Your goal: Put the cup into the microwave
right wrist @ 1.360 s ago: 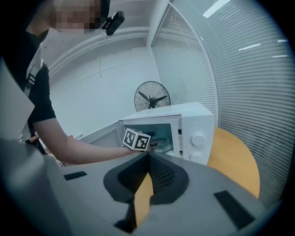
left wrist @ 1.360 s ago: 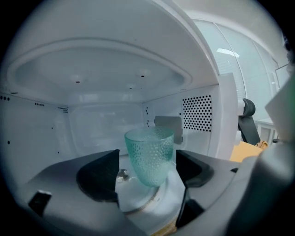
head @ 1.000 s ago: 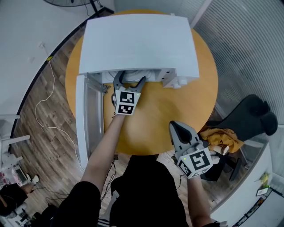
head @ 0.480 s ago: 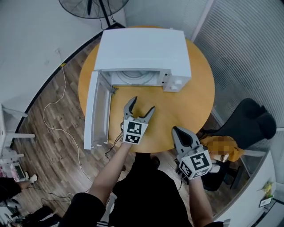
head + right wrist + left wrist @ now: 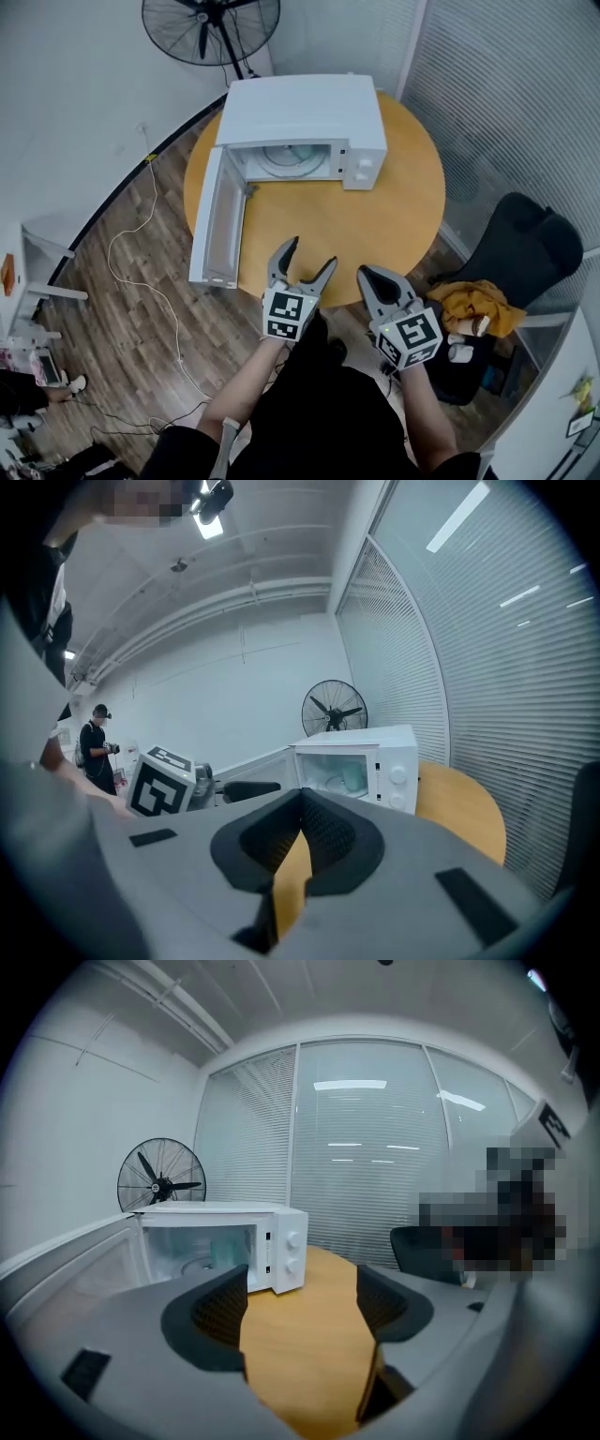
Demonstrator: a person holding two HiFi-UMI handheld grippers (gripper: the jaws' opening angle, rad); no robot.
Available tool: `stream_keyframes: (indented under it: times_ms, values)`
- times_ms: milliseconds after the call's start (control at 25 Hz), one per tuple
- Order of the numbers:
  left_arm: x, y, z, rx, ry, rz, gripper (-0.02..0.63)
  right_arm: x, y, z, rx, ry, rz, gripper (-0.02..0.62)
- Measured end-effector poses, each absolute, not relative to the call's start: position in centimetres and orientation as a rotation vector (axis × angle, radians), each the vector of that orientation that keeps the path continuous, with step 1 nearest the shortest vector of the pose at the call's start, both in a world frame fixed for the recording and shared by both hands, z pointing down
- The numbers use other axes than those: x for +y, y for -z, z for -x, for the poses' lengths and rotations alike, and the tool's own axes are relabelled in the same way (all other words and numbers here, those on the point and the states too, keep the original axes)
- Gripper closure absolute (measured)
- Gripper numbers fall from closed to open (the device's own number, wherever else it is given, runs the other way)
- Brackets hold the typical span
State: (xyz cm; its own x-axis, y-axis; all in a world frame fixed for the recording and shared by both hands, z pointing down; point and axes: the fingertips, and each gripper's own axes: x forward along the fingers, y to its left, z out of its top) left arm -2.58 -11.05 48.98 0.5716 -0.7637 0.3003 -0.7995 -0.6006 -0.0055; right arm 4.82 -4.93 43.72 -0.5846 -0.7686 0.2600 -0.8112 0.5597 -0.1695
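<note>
Closest to me, my left tongs hang over the near edge of the round orange-wood table, jaws spread wide with only tabletop showing between them. A second ago they were up at the oven's mouth, so I've drawn them right back. Just beside them, at about 1 o'clock from my body, my right tongs have their jaws pressed together on nothing, and they've kept to that spot throughout. Across the table at 12 o'clock sits the boxy white microwave, its white door swung out toward 10 o'clock. The small pale green cup stands inside the cavity, on the turntable as far as I can tell. I'd judge the placing done: the cup is in and I've let go of it. Beyond, at 11 o'clock, stands a black standing fan.
</note>
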Motion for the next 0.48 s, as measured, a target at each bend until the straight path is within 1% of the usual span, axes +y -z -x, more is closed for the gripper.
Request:
stream_keyframes:
  times_ms: [80,240,480]
  values:
    - [-9.1,-48.1,2.7,-1.353,-0.412,-2.668,0.275,-3.9,-43.4,-4.8,-2.648,-0.392,-1.342,0.586]
    - [-5.8,-46.3,3.4,-1.396,-0.389,-2.653,0.298,-1.8,-42.7,-4.4,-2.676,-0.362,-1.326,0.586]
    - [-2.3,-44.1,4.3,-1.482,-0.354,-2.632,0.389,0.6,-42.7,-3.5,-2.707,-0.367,-1.279,0.586]
